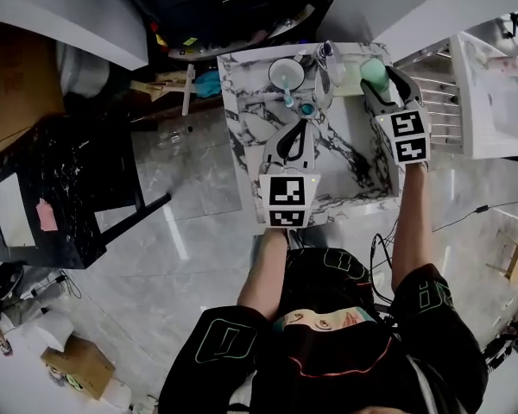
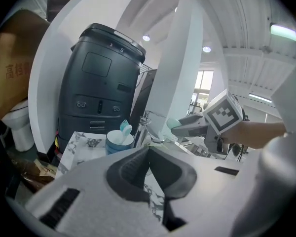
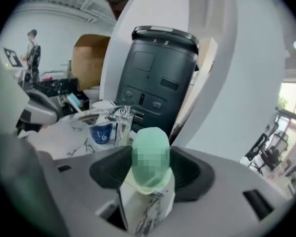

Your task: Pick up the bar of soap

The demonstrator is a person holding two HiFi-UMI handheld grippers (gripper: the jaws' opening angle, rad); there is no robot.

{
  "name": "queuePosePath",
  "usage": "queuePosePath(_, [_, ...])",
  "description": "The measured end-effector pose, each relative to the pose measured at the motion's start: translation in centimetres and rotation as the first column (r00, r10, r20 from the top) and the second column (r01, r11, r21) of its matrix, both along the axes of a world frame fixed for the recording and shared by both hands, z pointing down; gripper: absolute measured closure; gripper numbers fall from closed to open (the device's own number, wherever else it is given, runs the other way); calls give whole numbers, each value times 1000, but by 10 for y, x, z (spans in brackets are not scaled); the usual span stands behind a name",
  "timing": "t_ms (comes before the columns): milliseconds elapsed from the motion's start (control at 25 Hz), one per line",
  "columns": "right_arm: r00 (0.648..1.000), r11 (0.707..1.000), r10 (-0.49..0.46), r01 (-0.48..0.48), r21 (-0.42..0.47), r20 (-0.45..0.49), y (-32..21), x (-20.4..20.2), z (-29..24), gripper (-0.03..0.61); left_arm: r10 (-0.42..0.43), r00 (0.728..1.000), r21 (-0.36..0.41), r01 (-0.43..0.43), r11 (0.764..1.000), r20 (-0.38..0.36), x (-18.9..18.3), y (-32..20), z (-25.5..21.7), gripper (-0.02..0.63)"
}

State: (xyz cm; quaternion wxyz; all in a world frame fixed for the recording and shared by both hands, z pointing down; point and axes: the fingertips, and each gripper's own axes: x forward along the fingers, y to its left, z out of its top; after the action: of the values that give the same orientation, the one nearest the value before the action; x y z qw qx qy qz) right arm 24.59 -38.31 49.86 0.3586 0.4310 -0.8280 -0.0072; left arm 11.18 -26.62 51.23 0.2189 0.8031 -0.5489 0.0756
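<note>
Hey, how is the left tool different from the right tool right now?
Grip: the left tool has its jaws together with nothing between them, while the right tool is shut on the pale green oval bar of soap.
Place: the left tool hangs over the middle of the white veined marble counter, and the right tool is at its far right corner.
Both carry a black-and-white marker cube and point away from the person.

Bar of soap [image 3: 150,154]: pale green, smooth, matt.
Bench [image 1: 242,145]: white, grey-veined marble look, glossy.
Faucet [image 3: 122,125]: polished metal.
Cup [image 3: 101,132]: blue, glazed.
Floor [image 1: 190,231]: polished grey stone tile.
Right gripper [image 3: 150,169]: grey matt plastic, with black matt pads [image 3: 108,169].
</note>
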Motion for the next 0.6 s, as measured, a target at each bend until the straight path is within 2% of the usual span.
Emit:
queuePosePath(120, [987,995,90,-95,31,131,11,7,-23,325,23,1000,21,-23,1000,3,-1,2,-10,606])
queuePosePath(240, [958,985,141,-160,59,249,26,8,-46,325,37,999,47,-37,998,10,-5,4,-22,606])
queuePosePath(440, [887,964,191,-249,89,420,50,6,-81,325,54,998,107,-56,993,28,-13,3,-47,605])
queuePosePath(600, [843,953,194,-283,108,501,69,4,-104,327,55,997,163,-62,985,45,-21,0,-69,606])
